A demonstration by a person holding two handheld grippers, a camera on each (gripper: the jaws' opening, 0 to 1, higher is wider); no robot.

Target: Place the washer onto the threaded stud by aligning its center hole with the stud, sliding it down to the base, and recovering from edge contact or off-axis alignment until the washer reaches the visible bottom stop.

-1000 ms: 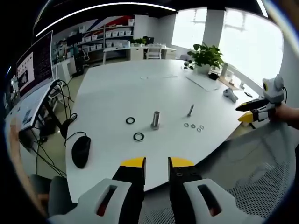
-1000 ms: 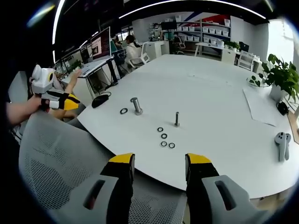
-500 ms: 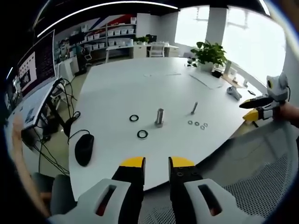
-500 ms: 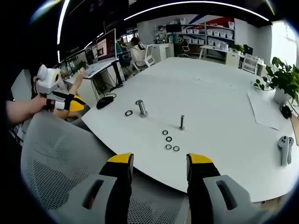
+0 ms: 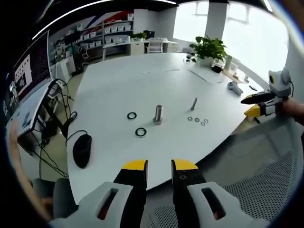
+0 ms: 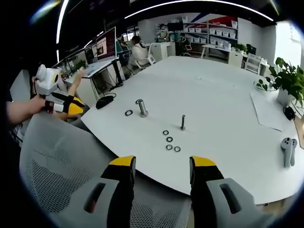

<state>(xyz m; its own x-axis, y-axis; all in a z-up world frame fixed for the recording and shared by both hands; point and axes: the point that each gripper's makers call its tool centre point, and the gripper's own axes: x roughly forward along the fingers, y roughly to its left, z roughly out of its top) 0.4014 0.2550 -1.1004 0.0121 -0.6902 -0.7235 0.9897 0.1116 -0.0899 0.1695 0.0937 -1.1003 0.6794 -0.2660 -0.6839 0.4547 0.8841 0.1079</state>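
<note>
Four small washers (image 6: 169, 139), two black rings (image 5: 136, 124), two studs (image 6: 141, 108).

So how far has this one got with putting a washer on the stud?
Nothing looks done yet. The thin threaded stud stands bare on the white table, and four small washers lie loose beside it. Nothing is in hand: the left gripper and right gripper hover off the table edge, above a mesh chair back, jaws apart and empty. Picking up, aligning and sliding a washer down all remain.
</note>
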